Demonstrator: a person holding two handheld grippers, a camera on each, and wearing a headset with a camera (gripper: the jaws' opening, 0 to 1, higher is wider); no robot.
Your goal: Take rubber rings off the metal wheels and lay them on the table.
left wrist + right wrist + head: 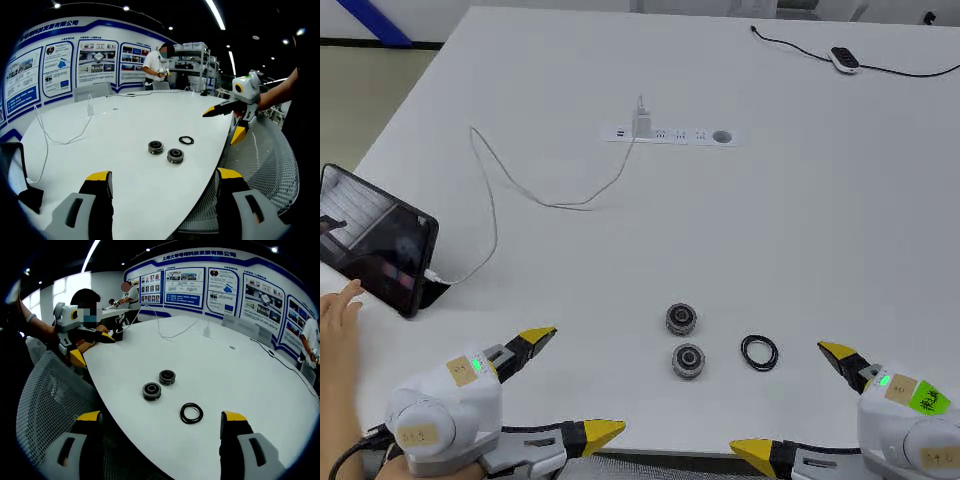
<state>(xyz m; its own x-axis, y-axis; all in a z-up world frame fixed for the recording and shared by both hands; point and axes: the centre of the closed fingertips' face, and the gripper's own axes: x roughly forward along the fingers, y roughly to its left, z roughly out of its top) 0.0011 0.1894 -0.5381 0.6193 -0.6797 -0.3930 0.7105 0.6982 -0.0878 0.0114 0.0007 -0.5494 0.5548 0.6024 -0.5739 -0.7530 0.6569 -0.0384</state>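
Hovering at the near edge of the white table (pixel 800 220), the left gripper (pixel 570 383) and right gripper (pixel 792 400) both have their jaws spread wide, holding nothing. Between them sit a farther metal wheel (pixel 681 318) and a nearer metal wheel (pixel 688 361), close together. A black rubber ring (pixel 759 352) lies flat on the table, near the nearer wheel's right side and not touching it.

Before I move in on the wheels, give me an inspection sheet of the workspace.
Surface: white table.
Job's things: far wheel and near wheel, apart; one ring flat on the table right of them.
Clutter: tablet, power strip, a hand by the tablet.
Grippers: left tongs and right tongs open, holding nothing, at the near edge.
Cables: white cable from strip to tablet; black cable at the far edge.
Surroundings: posters, mesh chair.
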